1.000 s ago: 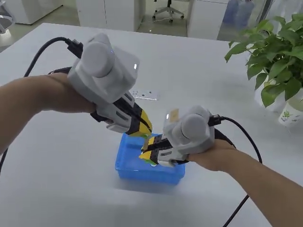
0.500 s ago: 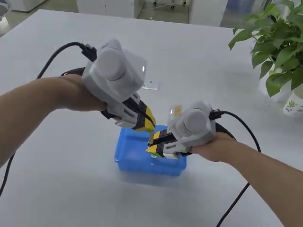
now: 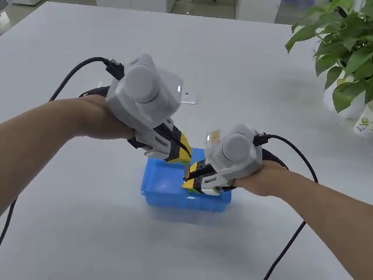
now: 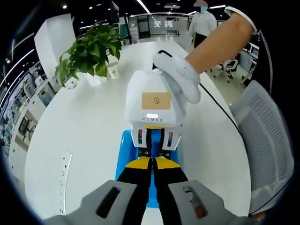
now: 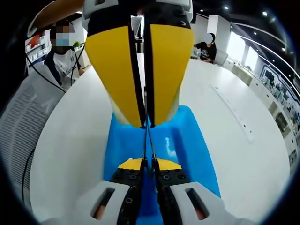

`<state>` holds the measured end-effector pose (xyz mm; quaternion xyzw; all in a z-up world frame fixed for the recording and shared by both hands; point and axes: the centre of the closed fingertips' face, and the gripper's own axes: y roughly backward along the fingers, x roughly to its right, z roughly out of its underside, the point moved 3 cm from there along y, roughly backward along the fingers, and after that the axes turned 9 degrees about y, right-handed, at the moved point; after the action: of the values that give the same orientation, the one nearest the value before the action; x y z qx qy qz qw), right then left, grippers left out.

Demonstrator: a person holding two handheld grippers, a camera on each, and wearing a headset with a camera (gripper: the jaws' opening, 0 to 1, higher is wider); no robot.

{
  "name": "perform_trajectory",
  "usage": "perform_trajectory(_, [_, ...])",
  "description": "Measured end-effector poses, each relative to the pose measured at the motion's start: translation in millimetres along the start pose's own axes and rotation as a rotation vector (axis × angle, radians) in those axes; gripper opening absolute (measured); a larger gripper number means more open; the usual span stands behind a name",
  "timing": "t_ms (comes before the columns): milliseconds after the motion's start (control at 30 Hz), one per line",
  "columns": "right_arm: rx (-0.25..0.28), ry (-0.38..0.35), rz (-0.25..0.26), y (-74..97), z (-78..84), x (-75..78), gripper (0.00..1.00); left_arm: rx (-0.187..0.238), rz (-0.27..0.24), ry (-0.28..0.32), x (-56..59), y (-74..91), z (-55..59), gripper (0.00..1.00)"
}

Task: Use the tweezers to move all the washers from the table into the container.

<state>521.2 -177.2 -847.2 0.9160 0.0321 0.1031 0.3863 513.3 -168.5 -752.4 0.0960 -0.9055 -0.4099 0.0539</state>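
1 tan label point(image 4: 156, 100), right claw point(image 4: 153, 154), blue container point(image 3: 157, 195)

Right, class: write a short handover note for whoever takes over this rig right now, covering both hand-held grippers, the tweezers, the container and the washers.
Left hand-held gripper: shut on the tweezers, tips above the blue container.
Right hand-held gripper: faces it tip to tip, appears shut on the same tweezers.
Container: on the white table, under both grippers.
Done: cannot tell; washers are too small to make out.
Left: check the table for washers and move any into the container.
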Motion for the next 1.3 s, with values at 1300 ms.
perform_trajectory(1300, [0.048, 0.035, 0.065, 41.5, -31.5, -11.5, 0.09, 0.043, -0.001, -0.007, 20.8, 46.2, -13.7, 0.05])
